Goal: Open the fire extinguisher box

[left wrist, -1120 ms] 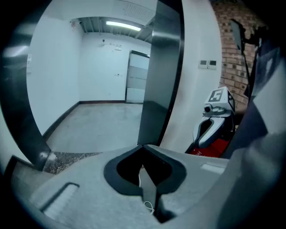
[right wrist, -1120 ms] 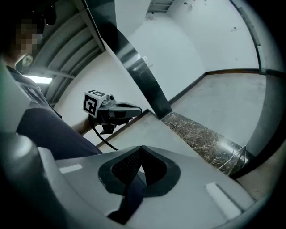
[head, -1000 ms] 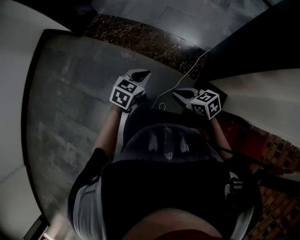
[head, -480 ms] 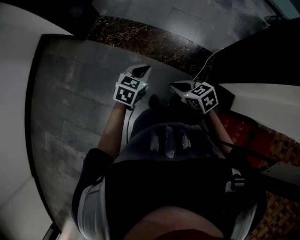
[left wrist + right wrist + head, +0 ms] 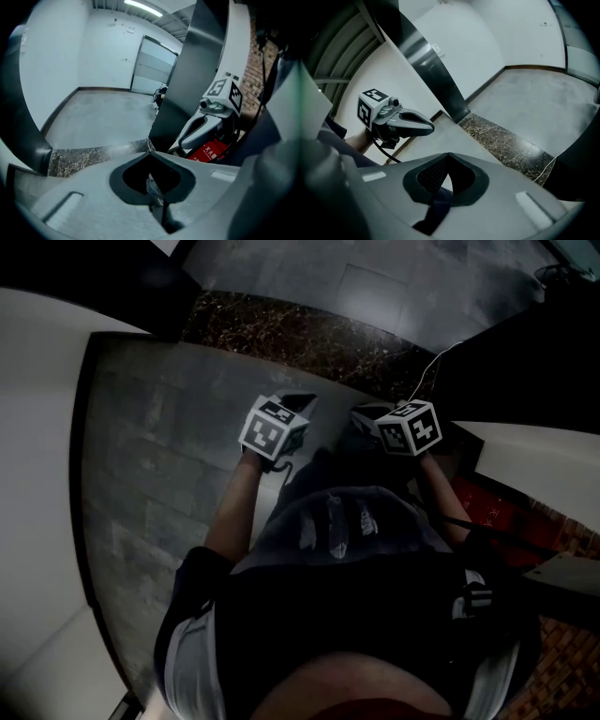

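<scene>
The fire extinguisher box (image 5: 485, 509) is a red case low against the wall at the right, partly hidden behind the person's arm; the left gripper view shows its red front with white characters (image 5: 209, 150). My left gripper (image 5: 302, 403) is held over the grey floor, jaws shut and empty, its tips (image 5: 150, 153) meeting. My right gripper (image 5: 362, 414) hangs beside it, above and left of the box without touching it. Its jaws also stand together with nothing between them (image 5: 449, 154). Each gripper shows in the other's view: the right gripper (image 5: 206, 123), the left gripper (image 5: 401, 119).
A dark marble strip (image 5: 309, 334) crosses the floor just ahead of the grippers. A white wall (image 5: 37, 474) curves along the left. A dark steel column (image 5: 187, 89) rises by the box, with brick wall (image 5: 567, 662) to the right. A thin white cable (image 5: 437, 365) trails near the right gripper.
Both grippers have shifted slightly forward and to the right, closer to the marble strip. Their jaws look the same throughout.
</scene>
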`<act>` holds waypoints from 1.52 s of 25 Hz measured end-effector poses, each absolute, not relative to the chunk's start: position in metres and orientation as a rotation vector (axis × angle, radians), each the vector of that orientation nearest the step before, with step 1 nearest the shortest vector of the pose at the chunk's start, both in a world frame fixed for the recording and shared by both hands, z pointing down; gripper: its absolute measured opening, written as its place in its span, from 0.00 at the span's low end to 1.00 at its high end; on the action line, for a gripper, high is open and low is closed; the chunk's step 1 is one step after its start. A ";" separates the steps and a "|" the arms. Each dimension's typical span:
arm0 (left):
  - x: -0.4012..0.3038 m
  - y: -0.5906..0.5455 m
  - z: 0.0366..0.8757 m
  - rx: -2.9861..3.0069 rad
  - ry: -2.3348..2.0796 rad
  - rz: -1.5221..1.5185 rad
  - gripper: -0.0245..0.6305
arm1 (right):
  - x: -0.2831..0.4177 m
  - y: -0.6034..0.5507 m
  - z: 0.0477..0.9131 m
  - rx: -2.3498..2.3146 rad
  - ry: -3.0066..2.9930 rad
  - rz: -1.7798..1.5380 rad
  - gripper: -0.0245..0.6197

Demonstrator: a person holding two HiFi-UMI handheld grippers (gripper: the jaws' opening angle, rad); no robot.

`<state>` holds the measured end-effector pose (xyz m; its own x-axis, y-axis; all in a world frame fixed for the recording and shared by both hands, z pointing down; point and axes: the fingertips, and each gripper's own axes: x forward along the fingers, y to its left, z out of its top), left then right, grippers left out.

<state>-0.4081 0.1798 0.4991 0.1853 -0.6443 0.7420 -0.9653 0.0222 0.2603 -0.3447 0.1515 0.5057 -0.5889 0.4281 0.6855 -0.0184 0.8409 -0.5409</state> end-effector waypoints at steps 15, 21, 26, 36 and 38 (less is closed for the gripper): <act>-0.460 0.004 0.506 1.658 -1.488 0.576 0.04 | -0.406 -0.025 0.508 -0.512 -2.141 1.024 0.04; -0.473 -0.029 0.511 1.709 -1.418 0.663 0.04 | -0.430 -0.054 0.501 -0.508 -2.165 1.080 0.04; -0.488 -0.048 0.515 1.791 -1.363 0.668 0.04 | -0.438 -0.064 0.514 -0.456 -2.121 1.073 0.04; -0.608 -0.098 0.501 1.947 -1.321 0.599 0.04 | -0.542 -0.093 0.503 -0.278 -2.104 1.024 0.04; -0.626 -0.104 0.491 1.980 -1.304 0.563 0.04 | -0.561 -0.097 0.498 -0.227 -2.123 0.997 0.04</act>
<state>-0.6264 -0.1035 0.4911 0.4012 -0.6162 0.6777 -0.9158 -0.2569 0.3086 -0.5612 -0.0967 0.4984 -0.6914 0.4471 0.5676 -0.1513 0.6786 -0.7188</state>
